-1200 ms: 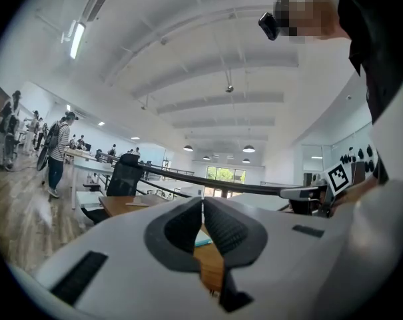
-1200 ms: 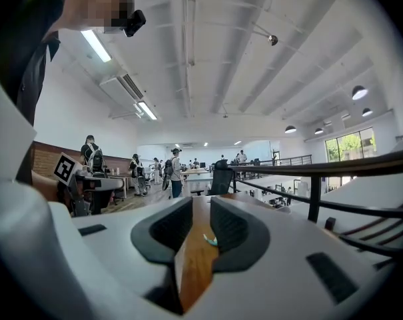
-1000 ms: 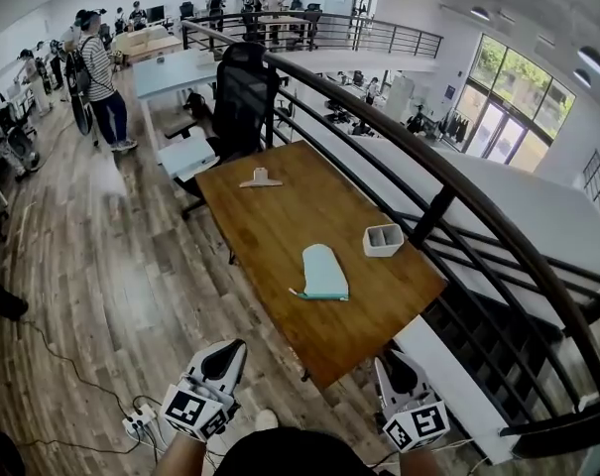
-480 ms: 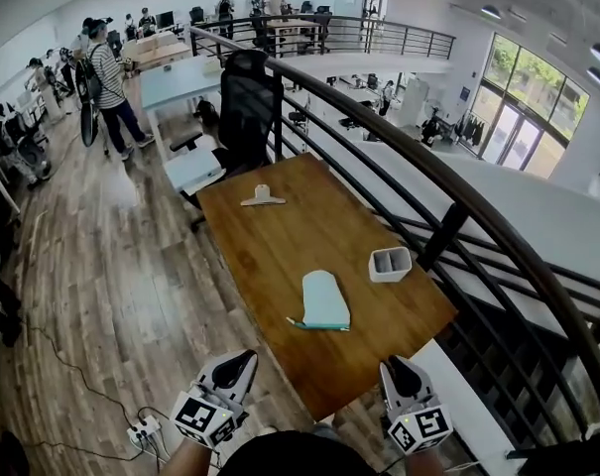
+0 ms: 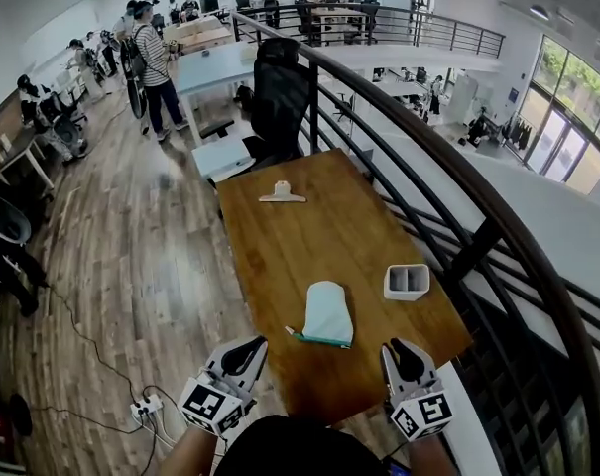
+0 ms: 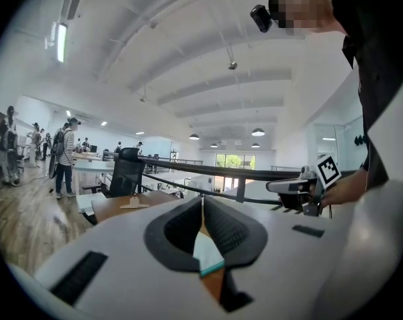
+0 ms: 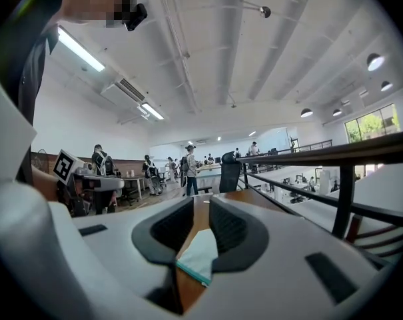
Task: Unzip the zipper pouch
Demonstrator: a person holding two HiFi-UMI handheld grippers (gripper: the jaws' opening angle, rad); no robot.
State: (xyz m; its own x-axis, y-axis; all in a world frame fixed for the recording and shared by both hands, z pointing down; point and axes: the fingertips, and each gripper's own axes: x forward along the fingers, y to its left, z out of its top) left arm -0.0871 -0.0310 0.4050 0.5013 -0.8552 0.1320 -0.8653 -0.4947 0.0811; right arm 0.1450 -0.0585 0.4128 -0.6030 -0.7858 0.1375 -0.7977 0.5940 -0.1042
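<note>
Railing [image 5: 433, 181]: dark metal, curved, runs along the right side of the desk [image 5: 280, 256].
Desk: brown wood top, long axis running away from the operator.
Office chair [image 5: 280, 92]: black, at desk's far end, close in.
L claw [image 5: 250, 347]: just off desk's left edge by the near-left corner, pointing toward the desk. Jaws together, nothing between.
R claw [image 5: 397, 349]: at desk's near edge, right part. Jaws a narrow gap apart and have just been closing. Nothing between them, pads on nothing.
Zipper pouch [image 5: 328, 311]: pale mint, lies flat on desk's near half, approx. mid-width, clear of both claws. Rounded end toward desk's far end, teal zipper edge [image 5: 317, 340] toward desk's near edge. Zip open or shut: cannot tell.
White box [image 5: 407, 282]: two compartments, on desk's near half by the right edge.
Pale clip [image 5: 282, 193]: flat on desk's far half.
Power strip [image 5: 146, 406]: w/ cables, on the floor off desk's near-left corner.
</note>
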